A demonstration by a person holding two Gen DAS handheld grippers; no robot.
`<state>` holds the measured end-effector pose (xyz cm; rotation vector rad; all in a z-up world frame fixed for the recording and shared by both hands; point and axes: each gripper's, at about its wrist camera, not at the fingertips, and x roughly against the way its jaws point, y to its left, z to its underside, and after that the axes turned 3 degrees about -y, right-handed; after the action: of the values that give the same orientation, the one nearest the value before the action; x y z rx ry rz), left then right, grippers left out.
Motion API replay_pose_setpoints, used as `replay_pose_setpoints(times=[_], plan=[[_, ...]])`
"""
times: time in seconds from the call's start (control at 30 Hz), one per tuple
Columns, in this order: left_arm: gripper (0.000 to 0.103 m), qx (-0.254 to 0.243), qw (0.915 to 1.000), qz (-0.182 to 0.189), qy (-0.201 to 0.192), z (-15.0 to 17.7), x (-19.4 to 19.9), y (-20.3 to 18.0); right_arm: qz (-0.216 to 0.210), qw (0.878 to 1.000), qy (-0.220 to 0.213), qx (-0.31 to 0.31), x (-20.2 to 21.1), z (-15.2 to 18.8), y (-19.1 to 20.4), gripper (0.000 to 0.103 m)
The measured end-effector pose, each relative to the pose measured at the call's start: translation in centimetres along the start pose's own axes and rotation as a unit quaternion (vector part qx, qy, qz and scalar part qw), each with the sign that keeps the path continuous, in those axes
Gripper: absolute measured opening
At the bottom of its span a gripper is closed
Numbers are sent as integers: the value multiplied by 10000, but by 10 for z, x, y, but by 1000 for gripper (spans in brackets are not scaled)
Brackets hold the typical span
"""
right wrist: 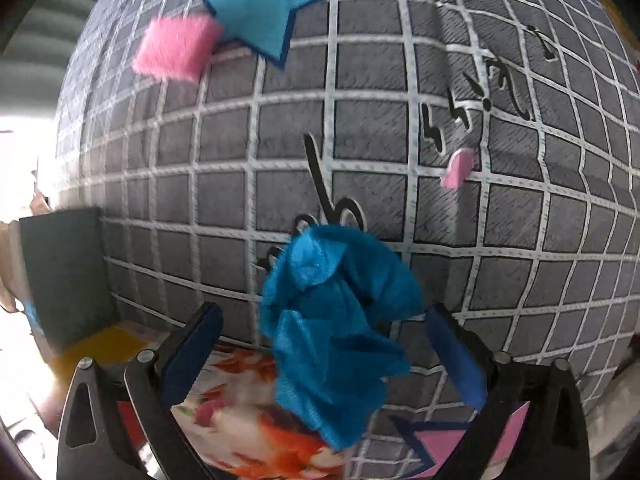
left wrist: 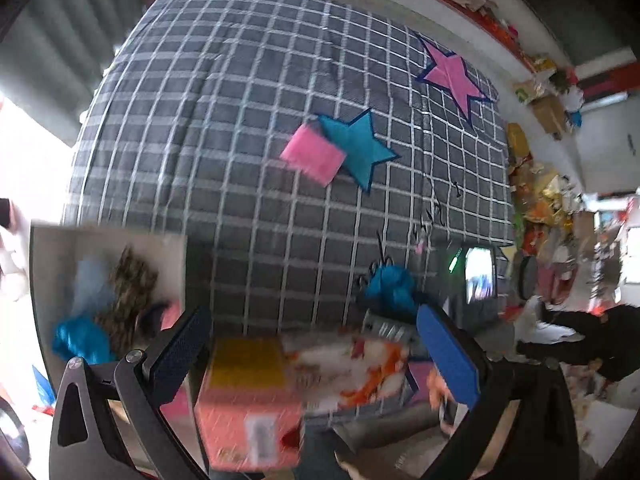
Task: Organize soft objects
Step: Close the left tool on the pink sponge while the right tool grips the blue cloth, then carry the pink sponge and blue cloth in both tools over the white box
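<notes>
A crumpled blue cloth (right wrist: 336, 332) is seen between the blue-padded fingers (right wrist: 456, 364) of the right gripper (right wrist: 324, 360), whose jaws stand apart on either side of it; neither pad is seen pressing on the fabric, and what bears the cloth cannot be told. Beneath it, a grey checked bedspread (right wrist: 360, 140) is spread, printed with a blue star (right wrist: 268, 8) and dark lettering. A pink square cloth (right wrist: 176, 46) is laid just beside that star, overlapping one point. In the left wrist view, the left gripper (left wrist: 316, 356) is held wide open over a blurred orange-and-yellow box (left wrist: 248, 396) and a floral fabric (left wrist: 356, 368), with nothing clasped. To its left, a pale box (left wrist: 108, 236) is seen holding blue, brown and pale soft pieces. A pink star (left wrist: 454, 74) is printed farther across the bedspread.
</notes>
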<state>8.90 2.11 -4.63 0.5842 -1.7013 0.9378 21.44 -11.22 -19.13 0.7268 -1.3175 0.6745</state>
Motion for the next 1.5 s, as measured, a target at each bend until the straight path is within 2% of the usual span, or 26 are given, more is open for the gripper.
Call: replay_pose_setpoints(times=[0.03,0.07,0.1,0.17,0.3,0.43,0.53,0.8,0.83,0.93,1.0,1.17,1.27,1.5], plan=[[103,-81,9999,-100,20,-9,-8,-10,35,9999,39,87,-4,5,-1,48],[103,-170,9997,-180,5,-17,-15,-18,115,9997,-34,208,-2,9,-1,44],[103,-326,9989,-331,-27,-26,-26,-27,-36,9996,-63,272,0,12,-2,33],[103,-555,9966,-604,-28,-42,-45,-40,-349,9993,-90,142,5,20,-15,33],[103,-914,9914,-923,157,-78,-102,-56,-736,9963,-433,-128,38,30,-59,33],[103,-1270,9800,-1514,221,-98,-153,-50,-1084,9906,-731,-395,69,29,-82,33],[101,-1331,9758,-1703,318,-103,-179,-37,-1260,9868,-858,-548,85,36,-96,33],[100,-1457,9754,-1601,408,-106,-206,-32,-1461,9802,-1006,-882,90,38,-98,33],[97,-1444,9761,-1565,440,-107,-206,-33,-1456,9798,-1023,-914,89,39,-98,33],[73,-1255,9833,-1211,524,-109,-203,-39,-1419,9783,-1081,-1054,93,49,-107,33],[72,-1252,9820,-1322,494,-108,-197,-45,-1400,9774,-1120,-1120,94,50,-106,33],[72,-1484,9838,-980,217,-87,-156,-71,-1400,9731,-1275,-1314,103,58,-109,33],[72,-1688,9836,-629,31,-66,-119,-88,-1363,9718,-1336,-1383,109,65,-111,33],[72,-2205,9752,135,-132,-2,-53,-117,-1256,9695,-1438,-1536,120,82,-109,33]])
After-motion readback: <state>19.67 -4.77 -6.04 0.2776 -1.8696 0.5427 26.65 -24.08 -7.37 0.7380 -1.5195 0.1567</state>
